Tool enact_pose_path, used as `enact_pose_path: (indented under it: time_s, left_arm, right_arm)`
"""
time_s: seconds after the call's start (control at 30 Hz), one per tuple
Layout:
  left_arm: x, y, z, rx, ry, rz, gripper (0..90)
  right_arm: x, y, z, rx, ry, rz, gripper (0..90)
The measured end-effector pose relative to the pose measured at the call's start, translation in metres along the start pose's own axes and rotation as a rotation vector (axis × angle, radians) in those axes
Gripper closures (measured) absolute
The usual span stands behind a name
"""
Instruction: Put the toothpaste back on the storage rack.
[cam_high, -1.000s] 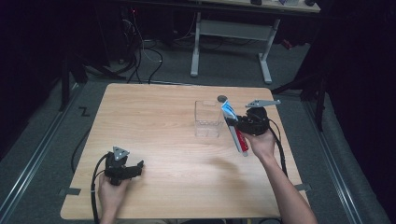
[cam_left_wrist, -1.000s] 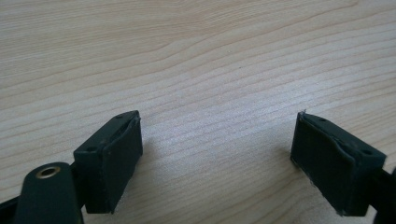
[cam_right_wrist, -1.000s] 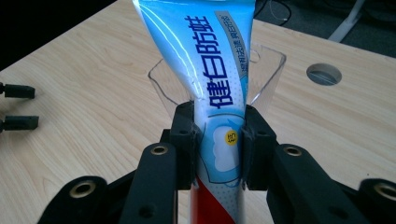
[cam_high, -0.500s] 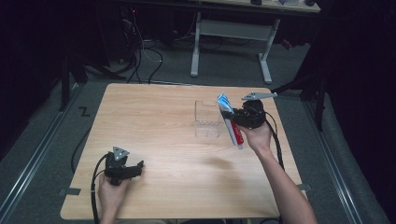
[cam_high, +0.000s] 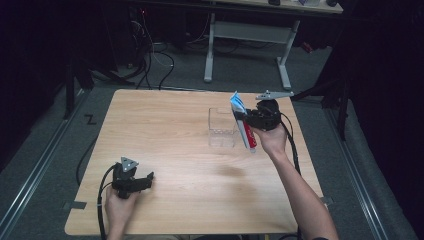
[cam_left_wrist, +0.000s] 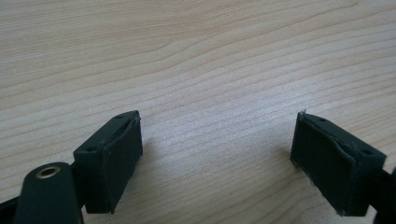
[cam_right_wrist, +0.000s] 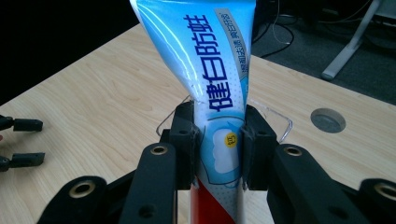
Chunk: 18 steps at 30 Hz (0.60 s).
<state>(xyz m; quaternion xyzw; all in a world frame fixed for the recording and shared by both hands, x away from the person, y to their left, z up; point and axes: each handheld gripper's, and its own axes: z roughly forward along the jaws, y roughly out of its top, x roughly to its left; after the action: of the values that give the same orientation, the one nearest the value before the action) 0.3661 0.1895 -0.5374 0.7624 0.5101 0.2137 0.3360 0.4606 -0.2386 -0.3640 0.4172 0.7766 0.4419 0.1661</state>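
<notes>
One tube, one clear box, two grippers

One toothpaste tube (cam_high: 243, 124) is clamped between the jaws of the right gripper (cam_high: 248, 119), held above the right side of the bench (cam_high: 165, 130). In the right gripper view the tube (cam_right_wrist: 212, 93) rises between the two black jaws, which press on its sides; it is light blue with dark blue lettering above and red at the lower end. In the high view the tube slants, its blue flat end up and away, its red end down toward the person's right hand (cam_high: 270, 137). One clear plastic box (cam_high: 222, 127) stands on the bench just beside the tube, on its left. The left gripper (cam_high: 145, 181) rests low at the near left of the bench, held in the left hand (cam_high: 117, 200), its jaws standing apart with bare wood between them. One round hole (cam_right_wrist: 328, 120) shows in the bench top.
</notes>
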Motion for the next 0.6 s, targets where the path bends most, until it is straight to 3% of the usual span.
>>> enact_pose_path:
  time_s: [0.4,0.6]
  left_arm:
    - [0.0,0.0,0.0,0.0,0.0,0.0,17.1]
    - [0.0,0.0,0.0,0.001,0.001,0.001,17.1]
  right_arm:
    - [0.002,0.019,0.007,-0.011,-0.027,-0.032,70.5]
    - [0.002,0.025,0.014,-0.013,-0.02,-0.02,70.4]
